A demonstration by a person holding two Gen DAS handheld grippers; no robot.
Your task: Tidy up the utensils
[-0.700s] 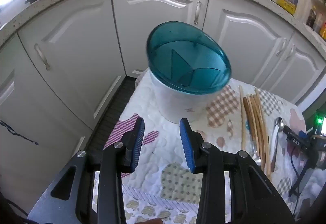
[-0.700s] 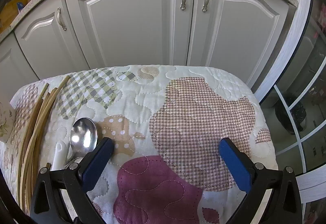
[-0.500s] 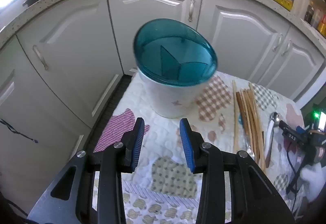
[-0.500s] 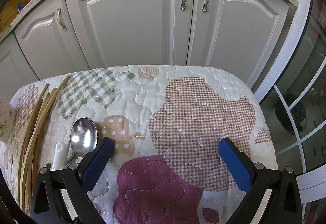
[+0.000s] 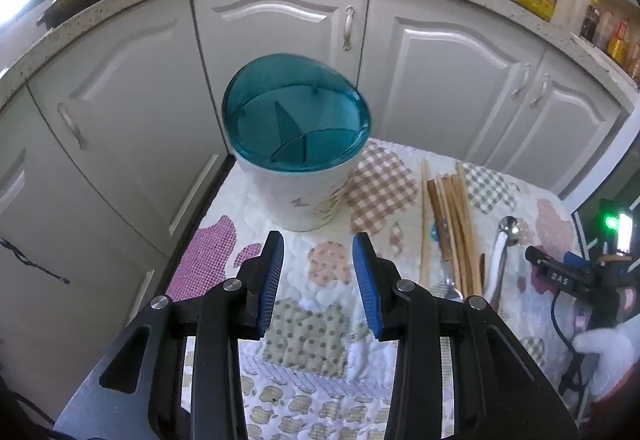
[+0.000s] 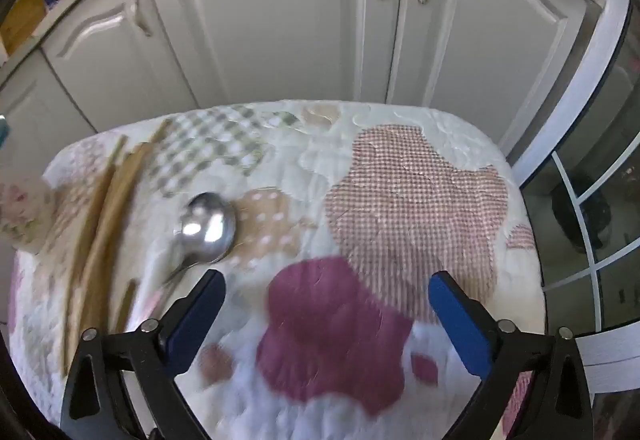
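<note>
Utensils lie on a quilted patchwork cloth [image 5: 320,328] over a small table, in front of grey cabinet doors [image 5: 280,51].

Left wrist view, left to right: a white holder [image 5: 298,195] with a teal translucent lid [image 5: 296,115] stands at 12 o'clock from the left gripper [image 5: 318,260]. Its jaws stand apart with nothing between them, hovering short of the holder. A bundle of wooden chopsticks [image 5: 452,215] lies at 2 o'clock, lengthwise. A metal spoon [image 5: 502,244] lies just beside them. A white-gloved hand [image 5: 608,348] shows at 4 o'clock.

Right wrist view (motion-blurred), left to right: chopsticks [image 6: 104,224] at 10 o'clock, spoon bowl [image 6: 206,228] at 11 o'clock, near the left finger. The right gripper [image 6: 326,300] is spread wide and empty above the cloth.
</note>
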